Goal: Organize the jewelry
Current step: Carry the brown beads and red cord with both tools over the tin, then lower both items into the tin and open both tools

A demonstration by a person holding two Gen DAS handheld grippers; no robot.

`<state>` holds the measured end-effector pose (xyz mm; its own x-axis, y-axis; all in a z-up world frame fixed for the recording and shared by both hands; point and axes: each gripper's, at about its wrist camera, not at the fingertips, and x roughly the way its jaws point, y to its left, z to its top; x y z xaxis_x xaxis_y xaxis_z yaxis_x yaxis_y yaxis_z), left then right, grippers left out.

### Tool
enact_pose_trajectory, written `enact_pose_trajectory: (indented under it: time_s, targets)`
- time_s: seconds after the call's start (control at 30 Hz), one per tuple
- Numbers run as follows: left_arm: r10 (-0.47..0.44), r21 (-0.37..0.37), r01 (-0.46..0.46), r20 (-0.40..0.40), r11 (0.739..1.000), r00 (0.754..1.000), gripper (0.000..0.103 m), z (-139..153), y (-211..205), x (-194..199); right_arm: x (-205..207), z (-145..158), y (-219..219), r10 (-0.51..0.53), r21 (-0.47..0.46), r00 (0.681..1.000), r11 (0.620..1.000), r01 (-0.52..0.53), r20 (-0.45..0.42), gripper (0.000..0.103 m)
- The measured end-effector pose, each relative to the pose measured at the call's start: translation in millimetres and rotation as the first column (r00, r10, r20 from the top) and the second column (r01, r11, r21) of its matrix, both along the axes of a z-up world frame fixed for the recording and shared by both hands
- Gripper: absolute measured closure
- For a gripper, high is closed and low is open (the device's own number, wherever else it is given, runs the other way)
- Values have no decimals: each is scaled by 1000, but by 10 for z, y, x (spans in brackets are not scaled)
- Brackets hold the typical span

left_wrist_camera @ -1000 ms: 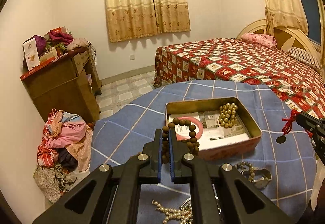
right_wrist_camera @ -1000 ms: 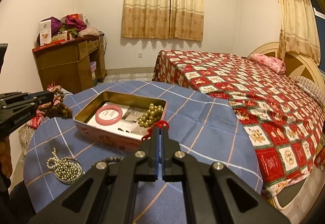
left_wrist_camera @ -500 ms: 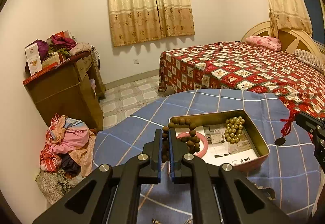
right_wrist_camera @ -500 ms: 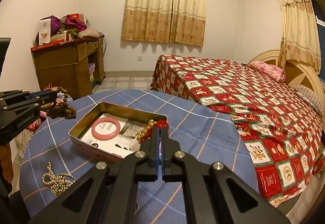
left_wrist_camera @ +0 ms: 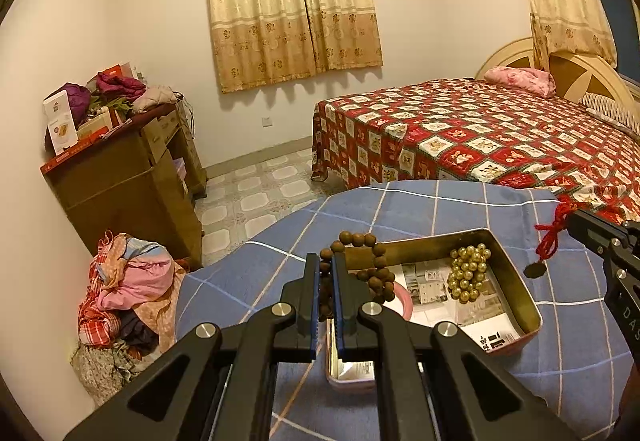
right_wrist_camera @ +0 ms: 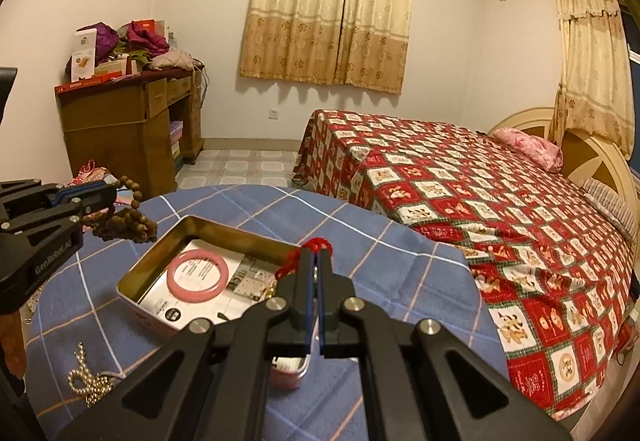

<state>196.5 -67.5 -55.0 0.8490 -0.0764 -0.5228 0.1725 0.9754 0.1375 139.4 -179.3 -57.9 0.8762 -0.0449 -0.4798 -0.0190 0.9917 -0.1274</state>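
My left tool (left_wrist_camera: 326,273) is clamped narrow on the brown beads (left_wrist_camera: 362,269), whose loop rises past the fingertips and droops to their right, long axis roughly upright, hanging above the near-left end of the tin (left_wrist_camera: 516,289). In the right view the same beads (right_wrist_camera: 128,219) dangle from the tool tips just beside the tin's (right_wrist_camera: 160,261) left rim, above the table. My right tool (right_wrist_camera: 316,261) is pinched tight on a red cord (right_wrist_camera: 310,247); from the left view the cord (left_wrist_camera: 554,231) hangs straight down from the tool (left_wrist_camera: 576,219) with a small dark pendant (left_wrist_camera: 535,270) at its lower end, just right of the tin's far corner and above the cloth. The tin lies open on the blue checked table (left_wrist_camera: 420,209), long side running left to right, lined with printed paper and holding a pink bangle (right_wrist_camera: 198,277) and a heap of gold beads (left_wrist_camera: 466,275). A pearl strand (right_wrist_camera: 86,381) lies on the cloth near the left edge. Beyond the table are a tiled floor (left_wrist_camera: 256,197), a bed (right_wrist_camera: 460,193) with a red patterned cover, a wooden cabinet (left_wrist_camera: 124,185) piled with clothes, and curtains (right_wrist_camera: 328,9).
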Motion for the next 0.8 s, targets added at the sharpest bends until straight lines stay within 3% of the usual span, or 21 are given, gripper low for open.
enact_pose_trajectory:
  time_s: [0.8]
  targets:
    - [-12, 31, 14, -52, 999, 999, 98, -232, -226, 412, 505, -266, 157, 12, -29, 996, 999, -14, -85, 101]
